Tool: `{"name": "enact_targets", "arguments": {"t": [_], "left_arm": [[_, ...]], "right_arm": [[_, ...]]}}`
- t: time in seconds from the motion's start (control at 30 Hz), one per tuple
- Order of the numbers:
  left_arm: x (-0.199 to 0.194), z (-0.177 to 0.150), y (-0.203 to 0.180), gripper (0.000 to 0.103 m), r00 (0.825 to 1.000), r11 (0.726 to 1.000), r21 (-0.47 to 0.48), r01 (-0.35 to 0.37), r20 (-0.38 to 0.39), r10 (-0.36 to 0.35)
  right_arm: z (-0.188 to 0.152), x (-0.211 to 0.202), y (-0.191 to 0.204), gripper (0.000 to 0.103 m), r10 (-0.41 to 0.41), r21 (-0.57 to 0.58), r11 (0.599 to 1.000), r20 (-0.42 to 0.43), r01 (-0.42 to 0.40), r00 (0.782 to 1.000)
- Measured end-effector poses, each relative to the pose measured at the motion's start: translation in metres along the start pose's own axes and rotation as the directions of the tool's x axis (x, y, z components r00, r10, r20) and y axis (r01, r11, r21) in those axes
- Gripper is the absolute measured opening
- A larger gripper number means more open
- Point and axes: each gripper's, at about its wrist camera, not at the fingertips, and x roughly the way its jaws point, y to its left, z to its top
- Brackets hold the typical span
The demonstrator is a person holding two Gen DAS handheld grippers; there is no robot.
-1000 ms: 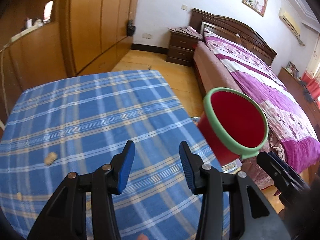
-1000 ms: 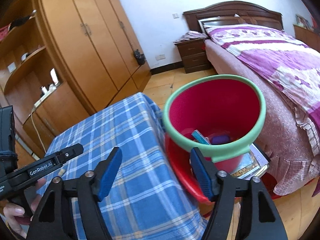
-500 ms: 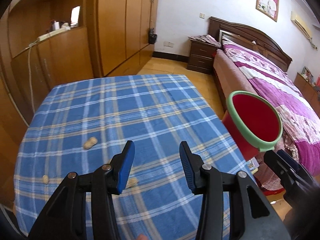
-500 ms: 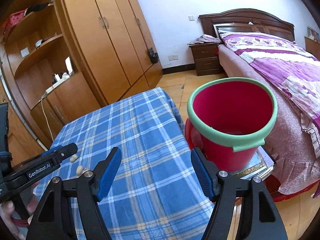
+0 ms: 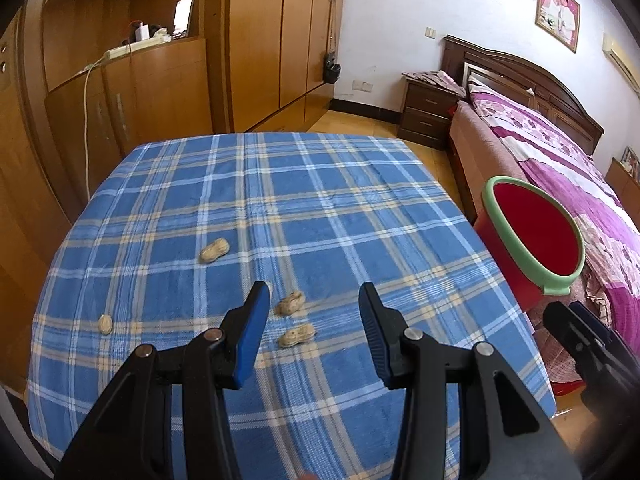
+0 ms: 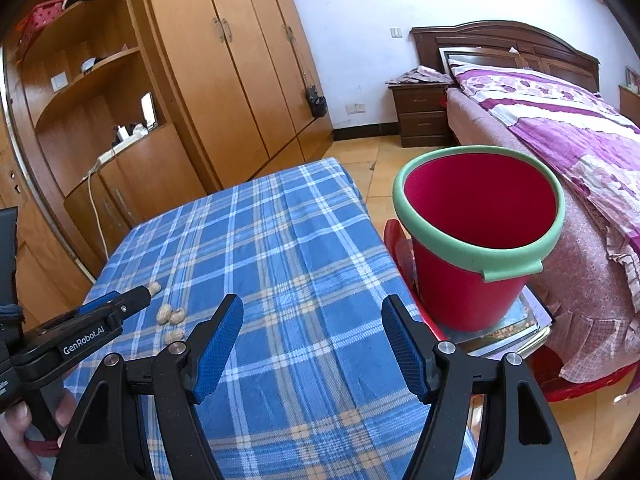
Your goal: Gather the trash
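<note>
Blue plaid tablecloth (image 5: 280,184), wooden wardrobe (image 5: 276,32)

My left gripper (image 5: 310,322) hangs open over the blue plaid tablecloth (image 5: 340,208), nothing between the jaws. Two peanut shells (image 5: 291,304) (image 5: 297,336) lie below the gap; two more (image 5: 215,250) (image 5: 105,324) farther left. Red bucket (image 5: 532,240) stands beside the table's right edge.

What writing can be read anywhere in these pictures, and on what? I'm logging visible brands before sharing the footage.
"GenRobot.AI": white letters on the black side of the left gripper, in the right wrist view.
A further white mark at that view's left edge is cut off and unreadable.
No other legible text.
</note>
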Motion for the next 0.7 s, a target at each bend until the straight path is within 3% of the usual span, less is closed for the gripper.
{"name": "enact_targets", "arguments": {"t": [0.7], "left_arm": [[-0.0024,-0.0002,0.0047,0.047,1.0,1.0,-0.002,-0.02,0.018,0.02]], "right_arm": [[-0.0027,0.0021,0.0012,0.073,0.0,0.001,1.0,-0.006,0.0,1.0]]}}
